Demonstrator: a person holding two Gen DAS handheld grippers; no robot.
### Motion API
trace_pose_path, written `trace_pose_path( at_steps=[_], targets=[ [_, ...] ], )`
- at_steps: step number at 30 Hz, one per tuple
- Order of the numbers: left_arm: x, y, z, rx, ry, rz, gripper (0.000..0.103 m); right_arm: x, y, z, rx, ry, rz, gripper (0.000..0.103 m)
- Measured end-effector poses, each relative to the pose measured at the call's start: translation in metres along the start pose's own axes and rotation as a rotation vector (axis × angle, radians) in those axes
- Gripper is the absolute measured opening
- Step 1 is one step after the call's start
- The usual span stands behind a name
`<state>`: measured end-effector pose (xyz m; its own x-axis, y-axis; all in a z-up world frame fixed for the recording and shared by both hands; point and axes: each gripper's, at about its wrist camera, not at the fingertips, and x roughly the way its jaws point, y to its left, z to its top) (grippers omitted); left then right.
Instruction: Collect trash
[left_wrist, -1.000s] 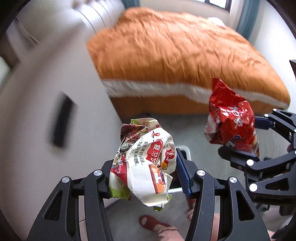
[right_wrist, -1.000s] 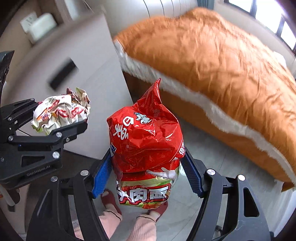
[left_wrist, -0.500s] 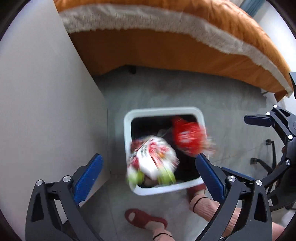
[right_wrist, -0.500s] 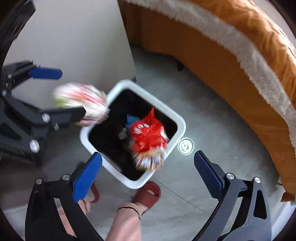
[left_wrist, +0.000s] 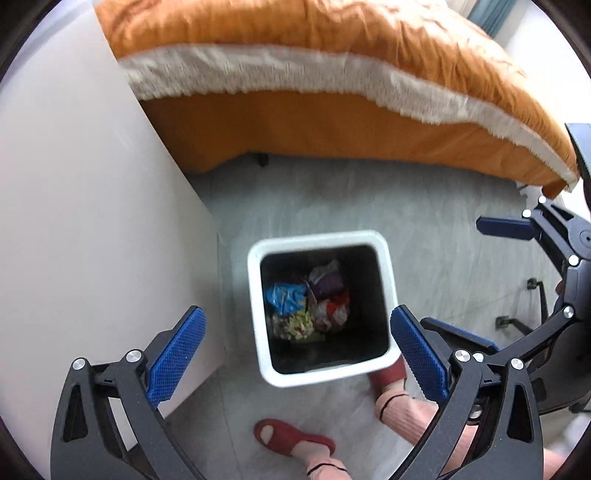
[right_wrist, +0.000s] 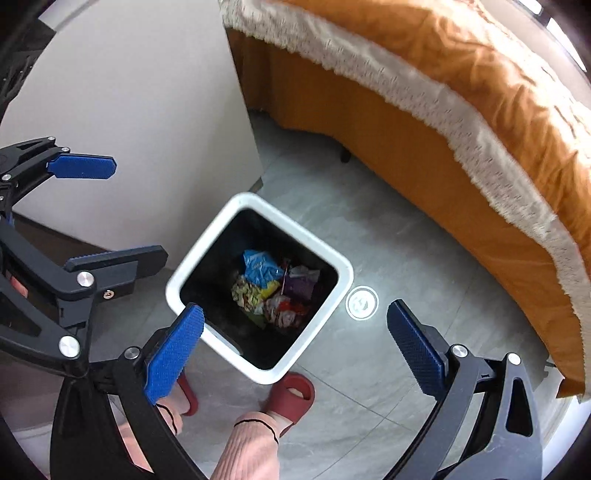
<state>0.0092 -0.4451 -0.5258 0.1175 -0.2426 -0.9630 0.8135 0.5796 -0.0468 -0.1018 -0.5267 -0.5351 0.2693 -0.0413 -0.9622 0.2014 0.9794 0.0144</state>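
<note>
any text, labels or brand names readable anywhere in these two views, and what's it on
No text can be read.
Crumpled wrappers in the white trash bin: printing is too small and creased to read.
Round floor fitting beside the bin: it bears a mark, too blurred to read.
Left gripper and right gripper: no lettering visible.

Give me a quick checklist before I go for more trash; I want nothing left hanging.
1. Left tool empty and open: ok.
2. Right tool empty and open: ok.
3. Wrappers lying inside the bin: ok.
4. Bin upright on the floor: ok.
5. Wrappers caught on the bin's rim: none seen, ok.
6. More trash elsewhere in the room: cannot tell from these views.
</note>
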Motion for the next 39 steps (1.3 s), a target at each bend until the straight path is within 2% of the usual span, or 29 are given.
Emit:
trace_pose_path(
  at_steps=[7,13,17,22,26,29,31,34,39],
  targets=[
    [-0.091,0.000,0.022,-0.049,-0.121,-0.006,0.098,-0.078,-0.008,0.015,0.089,-0.090,-0.035,0.099],
    [-0.191,-0.009,0.032,-0.104,-0.266,-0.027,0.098,-0.174,-0.002,0.027,0.154,-0.210,-0.064,0.099],
    [-0.266,-0.009,0.029,-0.137,-0.384,0.018,0.098,-0.242,0.011,0.041,0.176,-0.320,-0.079,0.099],
    [-0.356,0.014,0.010,-0.210,-0.516,0.114,0.098,-0.310,0.033,0.060,0.206,-0.441,0.020,0.099],
    [-0.417,0.048,-0.014,-0.320,-0.593,0.186,0.098,-0.359,0.079,0.085,0.113,-0.556,0.068,0.099],
    [-0.453,0.071,-0.035,-0.377,-0.643,0.260,0.098,-0.380,0.109,0.104,0.057,-0.601,0.119,0.099],
    [-0.474,0.084,-0.050,-0.405,-0.675,0.308,0.098,-0.391,0.125,0.113,0.037,-0.608,0.148,0.099],
    [-0.498,0.102,-0.076,-0.462,-0.701,0.373,0.098,-0.403,0.156,0.133,-0.011,-0.592,0.235,0.099],
    [-0.517,0.131,-0.116,-0.554,-0.692,0.442,0.098,-0.413,0.204,0.148,-0.075,-0.557,0.331,0.099]
  ],
)
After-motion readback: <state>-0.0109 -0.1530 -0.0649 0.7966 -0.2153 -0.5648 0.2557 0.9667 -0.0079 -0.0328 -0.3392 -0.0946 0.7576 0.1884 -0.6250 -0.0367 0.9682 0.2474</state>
